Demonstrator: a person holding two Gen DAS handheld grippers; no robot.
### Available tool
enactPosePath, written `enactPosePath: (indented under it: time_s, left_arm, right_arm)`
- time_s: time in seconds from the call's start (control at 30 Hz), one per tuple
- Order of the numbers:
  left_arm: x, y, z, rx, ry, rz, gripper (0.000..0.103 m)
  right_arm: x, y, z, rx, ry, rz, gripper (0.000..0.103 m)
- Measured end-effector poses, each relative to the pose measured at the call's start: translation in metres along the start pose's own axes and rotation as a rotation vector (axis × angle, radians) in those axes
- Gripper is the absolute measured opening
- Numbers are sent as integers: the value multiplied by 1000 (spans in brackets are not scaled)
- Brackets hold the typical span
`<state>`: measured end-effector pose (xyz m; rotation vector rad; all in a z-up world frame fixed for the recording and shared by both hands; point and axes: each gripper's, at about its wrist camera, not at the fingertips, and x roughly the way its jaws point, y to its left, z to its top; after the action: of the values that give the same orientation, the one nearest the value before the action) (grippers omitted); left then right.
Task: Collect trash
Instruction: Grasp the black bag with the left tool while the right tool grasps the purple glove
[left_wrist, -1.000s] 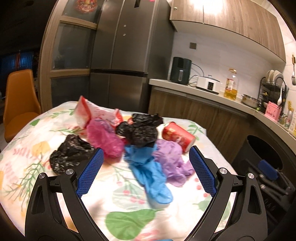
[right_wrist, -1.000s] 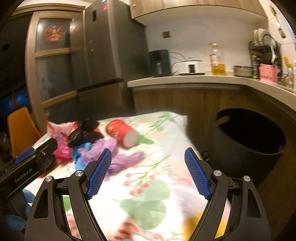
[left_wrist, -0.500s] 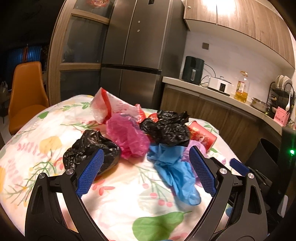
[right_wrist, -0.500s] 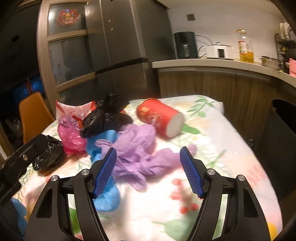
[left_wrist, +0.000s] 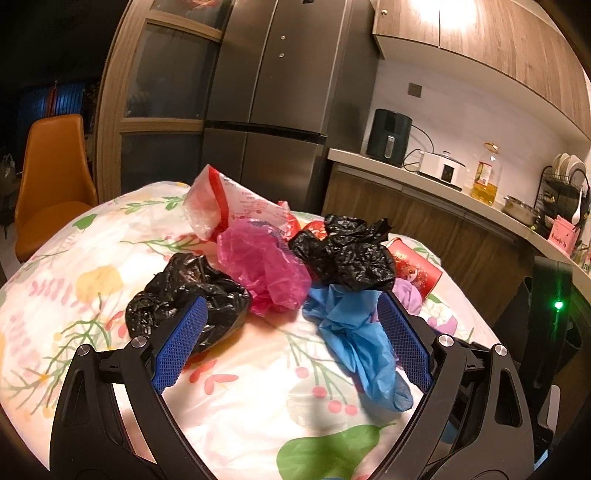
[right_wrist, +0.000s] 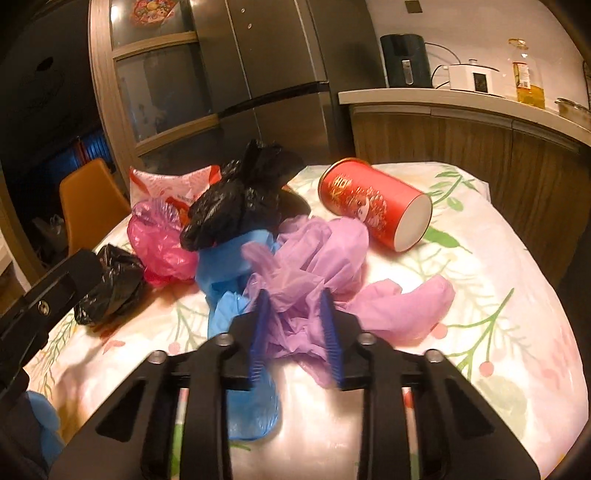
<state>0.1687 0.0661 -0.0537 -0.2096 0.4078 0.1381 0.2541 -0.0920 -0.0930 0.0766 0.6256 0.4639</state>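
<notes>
my right gripper (right_wrist: 295, 328) is closing, and the crumpled purple glove (right_wrist: 317, 258) is bunched between its blue pads, which look to be pressing on the thin film. one flat finger of that glove trails out toward 3 o'clock on the floral tablecloth (right_wrist: 498, 295). just at 9 o'clock of my pads lies the blue glove (right_wrist: 229, 280), touching the purple one and running down under my left finger. at 11 o'clock a black bag (right_wrist: 236, 206) sits on top of the blue glove; beyond it, still toward 11, is the pink bag (right_wrist: 159, 243) and the red-and-white plastic bag (right_wrist: 173, 184) behind that. at 1 o'clock the red can (right_wrist: 369, 203) lies on its side, white end facing me, close to the purple glove. far at 9 o'clock a second black bag (right_wrist: 114, 280) rests beside the dark body of my other tool.

my left gripper (left_wrist: 291, 343) stands wide open with nothing between its pads. its left pad sits in front of the second black bag (left_wrist: 184, 299) and its right pad beside the blue glove (left_wrist: 354, 339). at 12 o'clock the pink bag (left_wrist: 262, 269) sits between them, with the other black bag (left_wrist: 351, 254) toward 1 o'clock. a dark bin (left_wrist: 546, 332) stands at 3 o'clock, off the table edge.
</notes>
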Motion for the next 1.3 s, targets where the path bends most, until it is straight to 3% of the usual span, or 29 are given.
enactPosePath:
  time_s: [0.03, 0.13, 0.43, 0.67, 0.83, 1.0, 1.1, 1.3]
  left_arm:
    - [1, -2, 0, 2, 3, -3, 91]
    - [2, -6, -2, 10, 10, -11, 91]
    - [12, -23, 2, 26, 23, -40, 85]
    - [35, -46, 15, 61, 28, -42, 72]
    - [62, -58, 18, 100, 84, -20, 54]
    - [74, -57, 16, 88, 134, -29, 10]
    - [66, -54, 17, 81, 108, -40, 2]
    - [27, -47, 27, 62, 9, -62, 1]
  right_arm:
    - [1, -1, 0, 3, 6, 1, 9]
    - [-6, -5, 0, 19, -13, 2, 3]
    - [-59, -26, 4, 70, -138, -18, 2]
    - [-81, -34, 10, 88, -184, -19, 1]
    - [-85, -39, 10, 95, -186, -19, 1]
    - [-87, -41, 10, 95, -186, -19, 1]
    - [-89, -41, 9, 90, -192, -19, 1]
    - [-102, -39, 12, 91, -222, -15, 1]
